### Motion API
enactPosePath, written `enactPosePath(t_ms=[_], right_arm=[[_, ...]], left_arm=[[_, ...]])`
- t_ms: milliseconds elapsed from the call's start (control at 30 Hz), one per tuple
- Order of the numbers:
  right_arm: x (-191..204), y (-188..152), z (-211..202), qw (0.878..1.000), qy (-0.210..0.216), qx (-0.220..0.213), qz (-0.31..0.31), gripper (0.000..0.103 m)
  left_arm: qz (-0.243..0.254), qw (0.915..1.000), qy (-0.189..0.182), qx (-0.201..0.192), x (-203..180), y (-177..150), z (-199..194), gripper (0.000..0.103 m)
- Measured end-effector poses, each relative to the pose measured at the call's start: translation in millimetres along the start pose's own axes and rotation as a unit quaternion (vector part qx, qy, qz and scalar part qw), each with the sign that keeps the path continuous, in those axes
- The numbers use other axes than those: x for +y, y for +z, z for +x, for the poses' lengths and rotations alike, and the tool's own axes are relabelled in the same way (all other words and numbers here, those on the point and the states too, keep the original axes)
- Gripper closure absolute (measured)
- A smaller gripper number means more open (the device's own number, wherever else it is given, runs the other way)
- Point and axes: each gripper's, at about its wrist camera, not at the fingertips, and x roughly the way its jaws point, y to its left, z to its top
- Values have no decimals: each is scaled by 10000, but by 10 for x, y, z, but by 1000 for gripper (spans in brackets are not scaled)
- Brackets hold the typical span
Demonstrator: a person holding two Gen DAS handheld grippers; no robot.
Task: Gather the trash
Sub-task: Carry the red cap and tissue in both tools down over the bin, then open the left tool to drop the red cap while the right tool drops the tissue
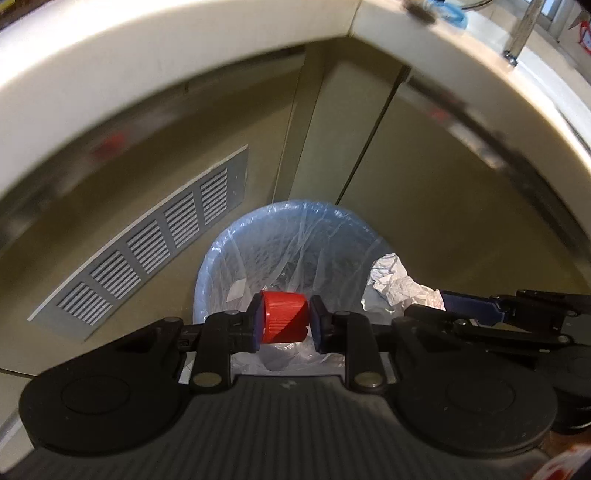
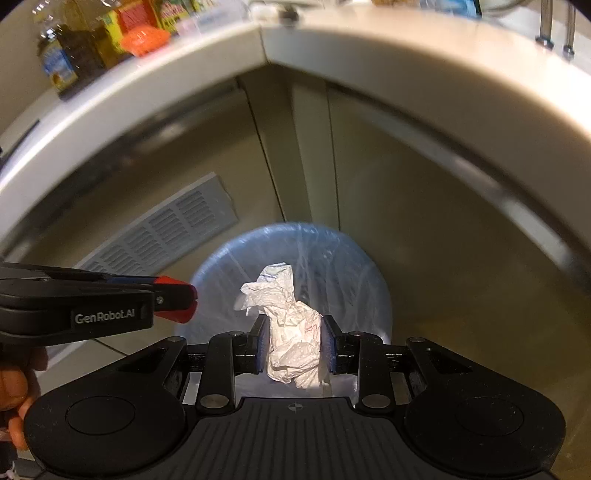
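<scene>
My left gripper (image 1: 283,319) is shut on a red ribbed bottle cap (image 1: 284,315) and holds it above a round bin lined with a clear bluish bag (image 1: 295,236). My right gripper (image 2: 293,345) is shut on a crumpled white paper wad (image 2: 290,328) and holds it above the same bin (image 2: 332,258). In the left wrist view the paper wad (image 1: 395,284) and the right gripper's fingers (image 1: 469,308) show at the bin's right rim. In the right wrist view the left gripper with the red cap (image 2: 177,297) shows at the bin's left rim.
The bin stands on the floor in a corner of beige cabinets (image 1: 351,129) under a pale countertop edge (image 1: 147,48). A grey vent grille (image 1: 147,243) is set low to the left. Bottles and packets (image 2: 92,40) stand on the counter; metal tap legs (image 2: 546,26) at far right.
</scene>
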Motion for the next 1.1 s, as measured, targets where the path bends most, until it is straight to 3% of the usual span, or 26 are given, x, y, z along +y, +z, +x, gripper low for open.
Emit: enactPosePath(t_ms=[400,500,1100], right_arm=[[-112,23,365,9996,-78,219,156,73],[-118,20,377,9995,-79,244,162,73],[-26,65,413,9995,-21,293,115,73]], left_arm=[[-106,9998,28,150,47,-46,418,79],[-125,9998,103,85,59,-51,431,60],[-254,9995,167,43,240,-21,265,59]])
